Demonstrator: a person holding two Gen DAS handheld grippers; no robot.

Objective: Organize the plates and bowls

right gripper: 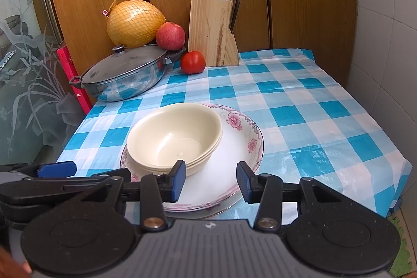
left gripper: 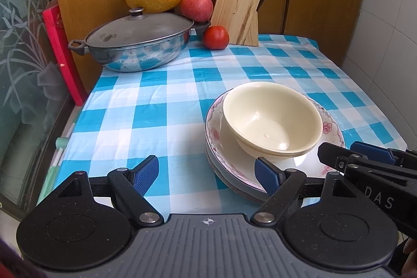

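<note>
right wrist view: nested cream bowls (right gripper: 174, 137) lie just ahead-left of the half-open, empty right gripper (right gripper: 211, 180), nearer than the wide-open, empty left gripper (left gripper: 207, 173).

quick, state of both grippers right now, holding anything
left gripper: open wide, holding nothing, by the near rim of the stacked plates.
right gripper: open, holding nothing, over the near edge of the plates, next to the cream bowls.
</note>
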